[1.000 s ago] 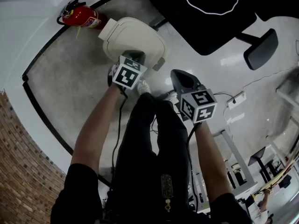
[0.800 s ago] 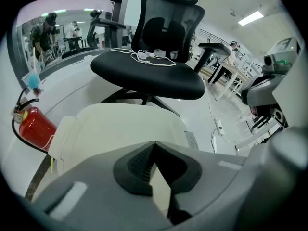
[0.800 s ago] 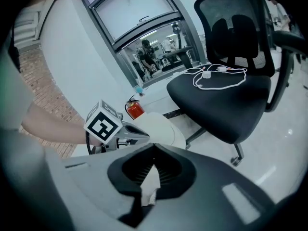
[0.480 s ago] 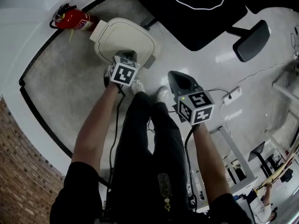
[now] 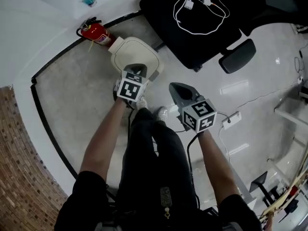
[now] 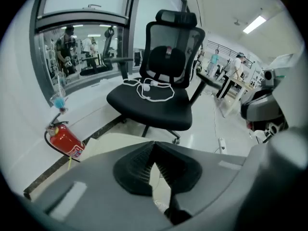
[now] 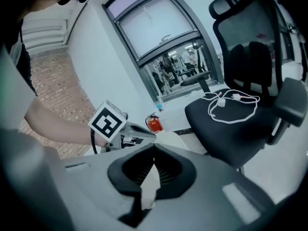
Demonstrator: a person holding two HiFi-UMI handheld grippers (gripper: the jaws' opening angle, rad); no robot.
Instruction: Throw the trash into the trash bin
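The left claw (image 6: 154, 143) and the right claw (image 7: 153, 148) are both hanging pinched fully together and empty, the left one hovering over the closed cream trash bin (image 5: 132, 52) that is sitting on the floor beside a red fire extinguisher (image 5: 96, 32).

Head view steeply down; gripper views forward; all share chair (image 5: 202, 44) (image 6: 159, 112) (image 7: 231, 129).

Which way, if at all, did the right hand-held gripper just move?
Yes. Against the floor power strip, the right hand-held gripper shifted toward the office chair.
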